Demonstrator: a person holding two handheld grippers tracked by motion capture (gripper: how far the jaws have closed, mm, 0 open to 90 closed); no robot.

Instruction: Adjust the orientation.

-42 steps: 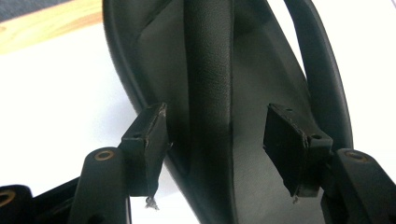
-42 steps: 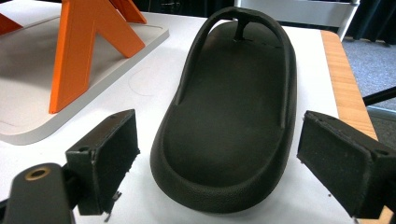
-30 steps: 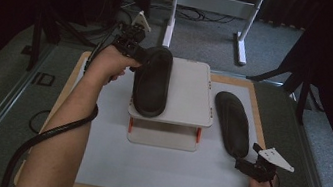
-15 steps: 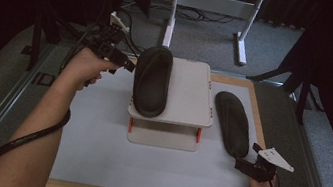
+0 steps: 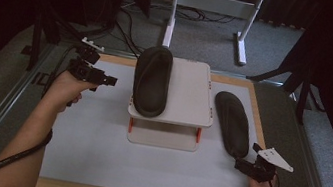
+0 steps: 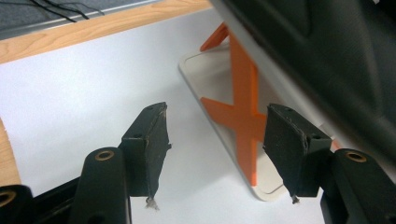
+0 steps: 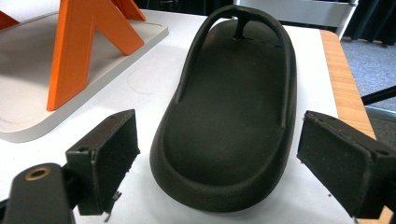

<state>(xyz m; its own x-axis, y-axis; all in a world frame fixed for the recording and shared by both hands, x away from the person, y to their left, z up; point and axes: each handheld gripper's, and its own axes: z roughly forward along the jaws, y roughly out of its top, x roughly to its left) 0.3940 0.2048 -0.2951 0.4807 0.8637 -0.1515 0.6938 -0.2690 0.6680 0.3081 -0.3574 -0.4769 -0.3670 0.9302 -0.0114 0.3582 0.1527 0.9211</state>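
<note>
Hovering at 9 o'clock of the white stand [image 5: 189, 97], the left hand-held gripper [image 5: 106, 80] points toward it, jaws half apart, empty. Right hand-held gripper [image 5: 244, 166], wide, empty, sits near the heel of the tabletop sandal [image 5: 233, 124]; second sandal [image 5: 152, 81] lies on the stand.

Black sandal [image 5: 152, 80] flat atop stand, second sandal [image 7: 231, 107] on mat

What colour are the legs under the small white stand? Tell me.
Orange; the stand's legs show best in the right gripper view.
</note>
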